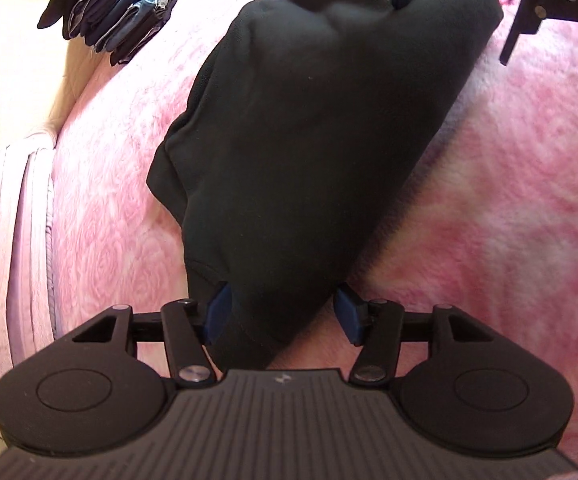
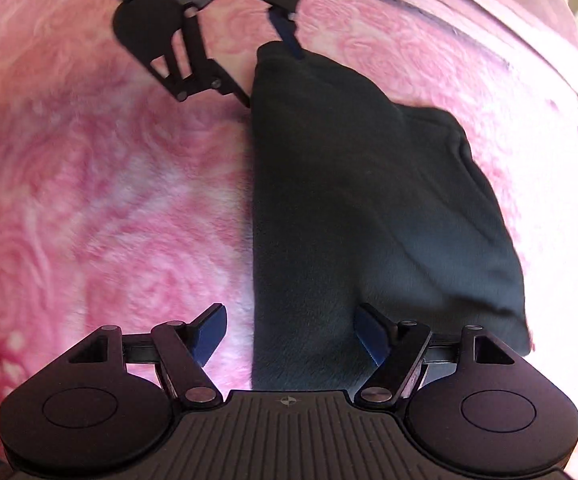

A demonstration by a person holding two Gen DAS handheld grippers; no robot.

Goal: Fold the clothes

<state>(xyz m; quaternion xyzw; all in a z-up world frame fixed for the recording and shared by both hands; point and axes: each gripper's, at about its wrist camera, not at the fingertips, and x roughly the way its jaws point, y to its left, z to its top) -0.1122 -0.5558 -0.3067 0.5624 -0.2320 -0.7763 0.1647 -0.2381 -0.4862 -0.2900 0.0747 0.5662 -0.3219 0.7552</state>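
A black folded garment lies on the pink rose-patterned blanket; it also shows in the right wrist view. My left gripper is open, its blue pads on either side of the garment's near corner. My right gripper is open too, straddling the opposite end of the garment, with the cloth between the pads. Each gripper shows at the far end of the garment in the other's view: the right one, the left one.
A stack of folded blue and dark clothes sits at the bed's far left corner. The bed edge and a cream wall run along the left. Pink blanket spreads on both sides of the garment.
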